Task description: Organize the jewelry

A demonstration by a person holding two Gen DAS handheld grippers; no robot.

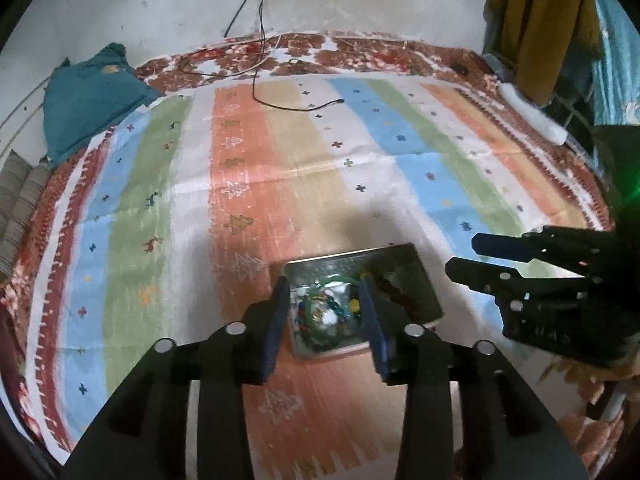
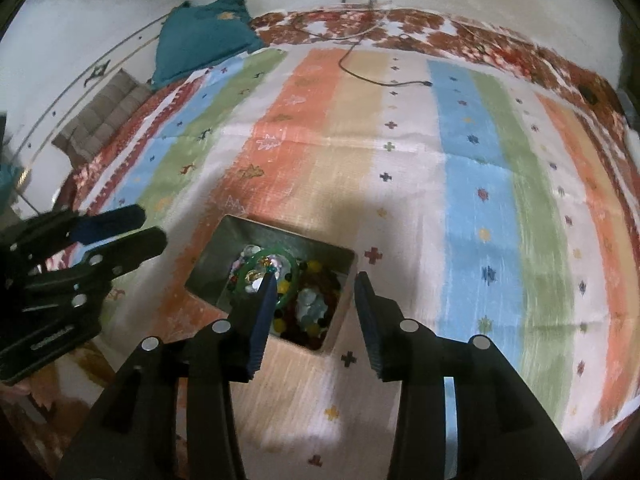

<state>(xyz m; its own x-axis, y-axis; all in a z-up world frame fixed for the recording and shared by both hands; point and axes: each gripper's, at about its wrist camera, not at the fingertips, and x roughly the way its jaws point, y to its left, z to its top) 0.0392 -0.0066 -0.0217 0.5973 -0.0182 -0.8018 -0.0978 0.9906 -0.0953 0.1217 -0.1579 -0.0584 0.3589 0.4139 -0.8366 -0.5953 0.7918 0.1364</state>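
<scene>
A metal box (image 1: 416,280) (image 2: 224,248) sits on the striped cloth, holding a tangled pile of jewelry (image 1: 328,312) (image 2: 296,296): a green bangle (image 2: 296,268), coloured beads and pale pieces. My left gripper (image 1: 325,286) is open above the box, fingers either side of the pile, holding nothing. It also shows in the right wrist view (image 2: 154,228). My right gripper (image 2: 316,280) is open above the box's near corner, empty. It also shows in the left wrist view (image 1: 460,254), to the right of the box.
The striped cloth (image 1: 280,168) covers a red patterned bedspread (image 1: 360,46). A teal cushion (image 1: 84,108) lies at the far left. A black cable (image 1: 288,106) trails from the wall onto the cloth. Clothes (image 1: 532,20) hang at the far right.
</scene>
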